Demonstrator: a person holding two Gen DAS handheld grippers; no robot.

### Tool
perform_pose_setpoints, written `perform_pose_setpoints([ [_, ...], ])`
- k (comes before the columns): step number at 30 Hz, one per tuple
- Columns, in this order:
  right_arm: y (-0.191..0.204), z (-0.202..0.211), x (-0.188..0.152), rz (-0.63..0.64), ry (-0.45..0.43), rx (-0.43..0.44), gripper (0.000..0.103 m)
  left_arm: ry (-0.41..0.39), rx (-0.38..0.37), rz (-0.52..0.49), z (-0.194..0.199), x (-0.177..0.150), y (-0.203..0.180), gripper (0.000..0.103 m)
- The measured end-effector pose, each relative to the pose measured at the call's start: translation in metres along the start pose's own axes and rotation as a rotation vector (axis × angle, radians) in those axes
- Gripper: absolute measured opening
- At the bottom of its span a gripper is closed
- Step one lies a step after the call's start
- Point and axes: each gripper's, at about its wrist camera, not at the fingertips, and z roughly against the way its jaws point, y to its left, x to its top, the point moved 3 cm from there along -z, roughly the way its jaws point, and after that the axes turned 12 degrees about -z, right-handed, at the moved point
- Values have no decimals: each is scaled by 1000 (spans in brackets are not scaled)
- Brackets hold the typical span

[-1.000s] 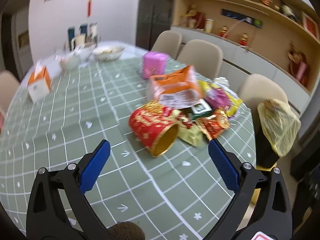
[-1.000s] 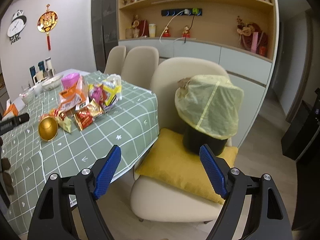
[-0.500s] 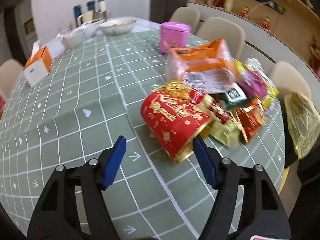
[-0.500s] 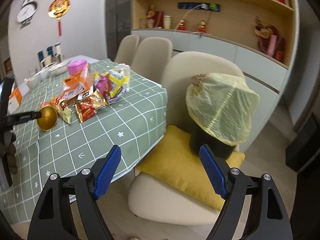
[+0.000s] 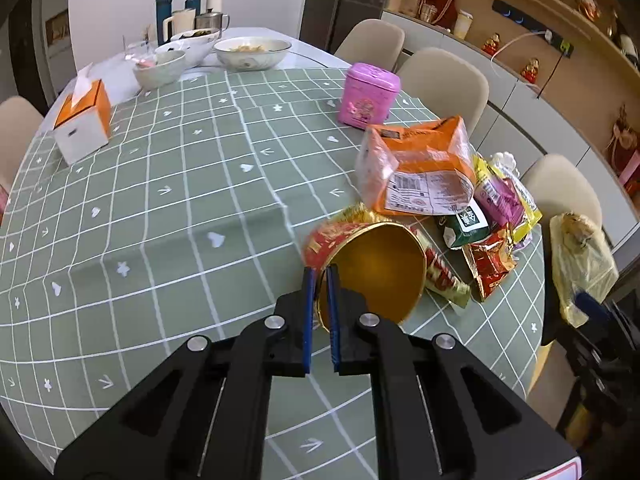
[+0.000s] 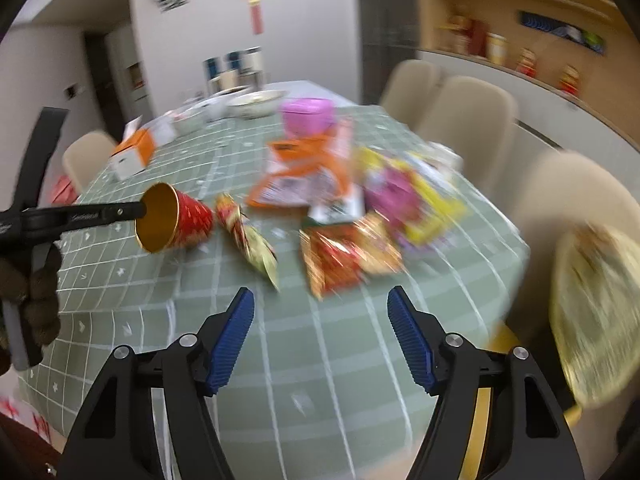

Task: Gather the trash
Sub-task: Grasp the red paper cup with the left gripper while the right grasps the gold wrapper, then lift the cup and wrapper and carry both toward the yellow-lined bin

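Left gripper: blue pads have just been closing and now pinch the near rim of the red paper cup with a gold lining. One pad sits outside the wall, the other inside the mouth. The cup lies on its side on the green checked tablecloth, mouth turned toward the gripper. In the right wrist view the same cup is at the left, gripped at its rim by the left gripper, a hand below it.

Right gripper: jaws wide, just been narrowing a little, nothing between the pads. It hangs over the near table edge, facing the wrappers. View blurred.

Trash heap just right of the cup: a red and gold foil wrapper, a green packet, a large orange and clear plastic snack bag behind, pink and yellow packets farther right.

Pink tin box stands beyond the heap. Orange and white tissue box at far left. White bowls at the far end.

Yellow-lined bin off the right table edge.
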Motion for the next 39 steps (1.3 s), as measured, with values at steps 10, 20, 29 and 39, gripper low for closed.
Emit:
perform_pose_setpoints([
  [10,76,-123,40,173,218,112,55,9,-92,46,4,-23,36,6],
  [20,87,-156,27,130,356,166,18,-14,-235,29,21,-36,45,41],
  [29,38,-72,33,-38,169,35,17,-17,-226,3,23,-37,29,54],
  [39,-6,-22,13,-89,95,-68,17,-4,-197,-146,2,-33,8,56],
])
